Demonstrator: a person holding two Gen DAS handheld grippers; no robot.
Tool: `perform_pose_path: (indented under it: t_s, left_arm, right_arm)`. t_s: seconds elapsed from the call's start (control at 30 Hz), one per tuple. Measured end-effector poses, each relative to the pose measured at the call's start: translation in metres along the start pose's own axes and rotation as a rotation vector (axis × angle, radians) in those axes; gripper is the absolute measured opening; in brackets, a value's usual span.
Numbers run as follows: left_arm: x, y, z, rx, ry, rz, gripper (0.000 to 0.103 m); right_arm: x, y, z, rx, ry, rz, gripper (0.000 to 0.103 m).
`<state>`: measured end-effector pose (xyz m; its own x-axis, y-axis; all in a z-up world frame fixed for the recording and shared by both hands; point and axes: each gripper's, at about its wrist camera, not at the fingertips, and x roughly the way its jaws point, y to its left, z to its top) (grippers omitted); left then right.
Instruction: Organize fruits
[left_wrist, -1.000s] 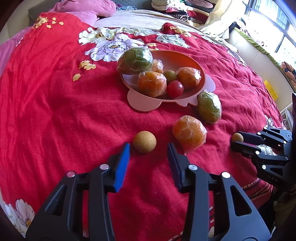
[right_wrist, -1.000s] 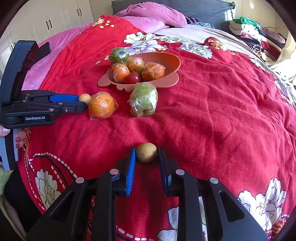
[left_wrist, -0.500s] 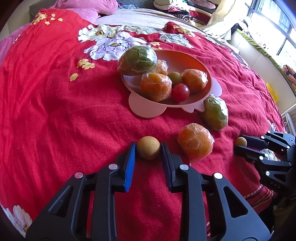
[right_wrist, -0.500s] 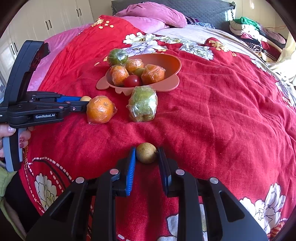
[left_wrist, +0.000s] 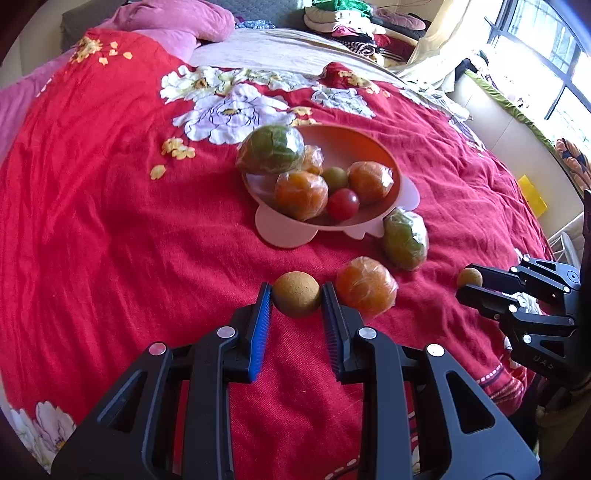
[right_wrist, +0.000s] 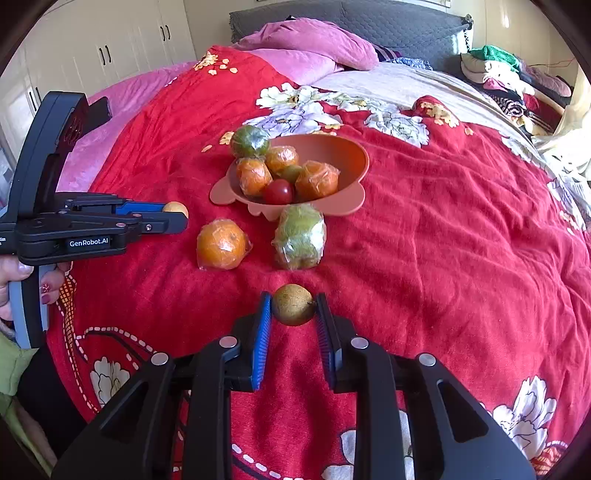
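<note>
**Both grippers clamped on small brown fruits**

Nearest, on the red floral bedspread (left_wrist: 110, 258): my left gripper (left_wrist: 296, 300) is closed on a round tan-brown fruit (left_wrist: 296, 299), pads pressing both sides. A plastic-wrapped orange (left_wrist: 365, 287) sits just beside its right finger. My right gripper (right_wrist: 293, 304) grips a second brownish fruit (right_wrist: 293, 304) the same way. Ahead, a wrapped green fruit (right_wrist: 300, 236) lies against the pink plastic bowl (right_wrist: 351, 155), which holds wrapped oranges and a red tomato (right_wrist: 279, 192).
</note>
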<state>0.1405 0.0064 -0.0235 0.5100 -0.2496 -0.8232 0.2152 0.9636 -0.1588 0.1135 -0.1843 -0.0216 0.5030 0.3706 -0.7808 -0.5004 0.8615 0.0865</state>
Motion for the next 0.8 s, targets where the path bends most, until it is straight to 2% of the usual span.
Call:
perform_pose_path:
  t_s: [0.3, 0.8]
  left_arm:
    - [-0.007, -0.006, 0.013, 0.011, -0.024, -0.005, 0.020]
    - [0.006, -0.023, 0.042, 0.051, -0.034, -0.010, 0.020]
  right_arm:
    - [-0.007, 0.002, 0.013, -0.015, -0.026, 0.000, 0.023]
    - [-0.009, 0.002, 0.047, -0.052, -0.074, -0.006, 0.023]
